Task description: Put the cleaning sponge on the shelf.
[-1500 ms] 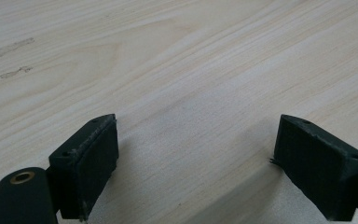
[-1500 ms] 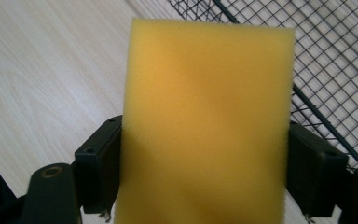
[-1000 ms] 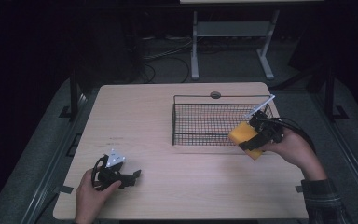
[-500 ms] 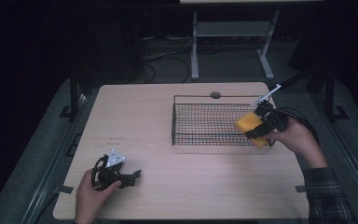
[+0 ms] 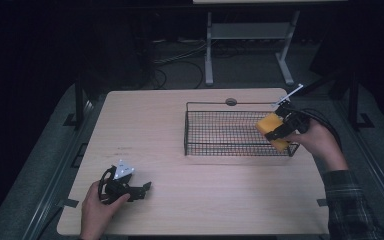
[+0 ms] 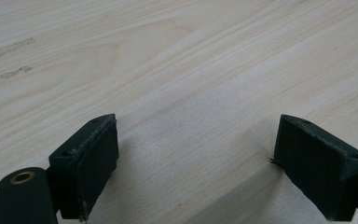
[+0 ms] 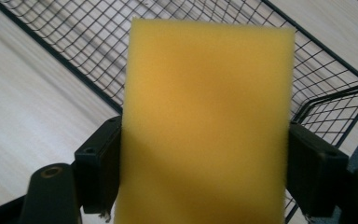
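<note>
Right gripper (image 5: 279,131) is clamped on a yellow sponge (image 7: 207,121) that hides most of the basket (image 5: 220,150); left gripper (image 6: 196,163) sits spread apart, bottom left.

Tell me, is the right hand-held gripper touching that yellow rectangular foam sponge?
Touching. The right gripper view shows both black jaws pressed against the yellow rectangular foam sponge's sides.

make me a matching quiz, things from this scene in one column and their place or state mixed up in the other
Things:
1. yellow sponge
2. wire basket
3. left gripper
4. right gripper

States:
A. open, low over bare tabletop
B. black mesh, standing on the table's right half
C. clamped between two black jaws
D. shut, at the basket's right end

Pairs: 1-C, 2-B, 3-A, 4-D
</note>
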Demonstrator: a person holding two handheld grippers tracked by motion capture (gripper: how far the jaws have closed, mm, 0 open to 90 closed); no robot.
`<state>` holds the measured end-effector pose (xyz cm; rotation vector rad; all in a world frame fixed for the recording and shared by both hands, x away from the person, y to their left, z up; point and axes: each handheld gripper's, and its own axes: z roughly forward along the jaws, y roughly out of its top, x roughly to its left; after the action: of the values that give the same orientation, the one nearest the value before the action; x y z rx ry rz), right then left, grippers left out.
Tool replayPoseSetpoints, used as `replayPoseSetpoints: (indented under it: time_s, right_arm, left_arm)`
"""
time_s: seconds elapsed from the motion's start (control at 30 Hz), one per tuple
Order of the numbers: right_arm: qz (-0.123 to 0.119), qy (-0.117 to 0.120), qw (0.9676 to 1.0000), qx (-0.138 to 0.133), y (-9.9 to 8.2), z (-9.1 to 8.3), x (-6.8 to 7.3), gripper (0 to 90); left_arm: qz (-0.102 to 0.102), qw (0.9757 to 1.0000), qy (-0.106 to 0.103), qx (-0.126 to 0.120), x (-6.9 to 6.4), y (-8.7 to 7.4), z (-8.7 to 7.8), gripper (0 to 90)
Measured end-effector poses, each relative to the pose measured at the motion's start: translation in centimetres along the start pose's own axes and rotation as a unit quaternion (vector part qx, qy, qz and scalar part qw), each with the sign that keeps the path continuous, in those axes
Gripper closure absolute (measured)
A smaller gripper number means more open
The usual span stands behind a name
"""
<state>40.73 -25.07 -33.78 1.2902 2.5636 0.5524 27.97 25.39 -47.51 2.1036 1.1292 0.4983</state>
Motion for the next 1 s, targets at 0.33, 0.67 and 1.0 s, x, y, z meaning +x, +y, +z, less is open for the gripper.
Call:
replayPoseSetpoints:
  time_s: [0.33, 0.67, 1.0]
  right_arm:
    - [0.025, -0.010, 0.9996, 0.000, 0.5, 1.2, -1.5, 22.9]
    - [0.050, -0.020, 0.9986, 0.001, 1.0, 2.7, -2.9, 22.8]
    - [0.072, -0.025, 0.9971, 0.008, 1.4, 4.6, -4.3, 22.8]
  left_arm:
    - [0.000, 1.0000, 0.000, 0.000, 0.0, 0.0, 0.0, 12.9]
    - [0.000, 1.0000, 0.000, 0.000, 0.0, 0.0, 0.0, 12.9]
    - [-0.001, 1.0000, 0.000, -0.001, 0.0, 0.0, 0.0, 12.9]
